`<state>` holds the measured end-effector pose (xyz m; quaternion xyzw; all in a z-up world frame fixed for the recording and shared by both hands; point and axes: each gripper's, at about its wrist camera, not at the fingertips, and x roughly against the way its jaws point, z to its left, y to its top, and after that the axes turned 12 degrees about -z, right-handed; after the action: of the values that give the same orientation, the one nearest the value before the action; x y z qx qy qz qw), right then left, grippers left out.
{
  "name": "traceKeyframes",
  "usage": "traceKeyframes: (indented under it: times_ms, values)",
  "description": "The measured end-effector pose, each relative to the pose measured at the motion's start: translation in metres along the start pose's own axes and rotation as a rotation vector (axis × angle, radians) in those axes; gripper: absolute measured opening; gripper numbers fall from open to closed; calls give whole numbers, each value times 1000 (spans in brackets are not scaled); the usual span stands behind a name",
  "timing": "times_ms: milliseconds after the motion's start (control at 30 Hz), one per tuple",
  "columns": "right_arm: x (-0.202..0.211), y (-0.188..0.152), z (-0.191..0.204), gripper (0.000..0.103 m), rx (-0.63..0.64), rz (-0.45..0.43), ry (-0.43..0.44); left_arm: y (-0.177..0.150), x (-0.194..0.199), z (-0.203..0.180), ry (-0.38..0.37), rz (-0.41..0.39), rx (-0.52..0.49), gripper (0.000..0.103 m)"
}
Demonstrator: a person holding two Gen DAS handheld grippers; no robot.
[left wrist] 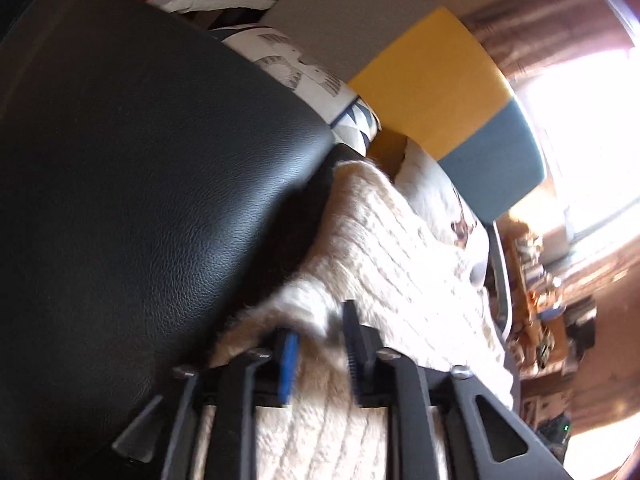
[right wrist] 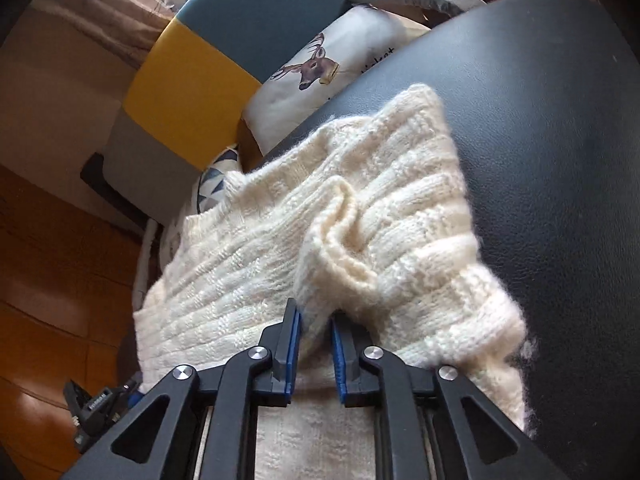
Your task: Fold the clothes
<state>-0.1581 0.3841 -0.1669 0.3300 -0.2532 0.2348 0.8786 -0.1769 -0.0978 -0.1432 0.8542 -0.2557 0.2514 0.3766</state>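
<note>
cream wool knit: one chunky ribbed sweater (right wrist: 400,216), spread over a black leather-look cushion (right wrist: 560,160), its fuzzy hem at the cushion's rounded edge. in the left wrist view the same sweater (left wrist: 400,248) lies against the cushion (left wrist: 140,160), with part of it trailing off the cushion's far side.

right claw (right wrist: 316,332): blue-padded fingers (right wrist: 295,344) set a little apart, a raised fold of the sweater bunched between them; pads look to touch the knit on both sides, so it reads as pinching the fold, not fully pressed together.

left claw (left wrist: 320,344): at the sweater's edge beside the cushion, fingers parted with wool between them; motion blur hides whether the pads grip the knit, so i cannot tell its state. it also shows in the right wrist view, low and beside the sweater's near corner (right wrist: 100,404).

beyond the cushion: a white pillow with a deer print (right wrist: 316,68), a second pillow with blue triangle print (right wrist: 218,184), and a chair back in grey, yellow and teal panels (right wrist: 200,68). brown curtain (left wrist: 532,20) beside a bright window (left wrist: 592,120).
</note>
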Motion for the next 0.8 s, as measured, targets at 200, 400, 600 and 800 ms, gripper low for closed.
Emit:
traceKeyframes:
  times_ms: [200, 400, 600, 800]
  values:
    - [44, 10, 15, 24, 125, -89, -71, -3, 50, -15, -8, -63, -172, 43]
    - [30, 14, 83, 24, 461, -139, -97, -2, 52, -52, -67, -178, -358, 51]
    - [-25, 8, 95, 24, 608, -66, -224, -1, -23, -95, 24, -163, -566, 51]
    - [-36, -8, 66, 24, 638, -97, -228, -10, -67, -68, 127, -102, -599, 54]
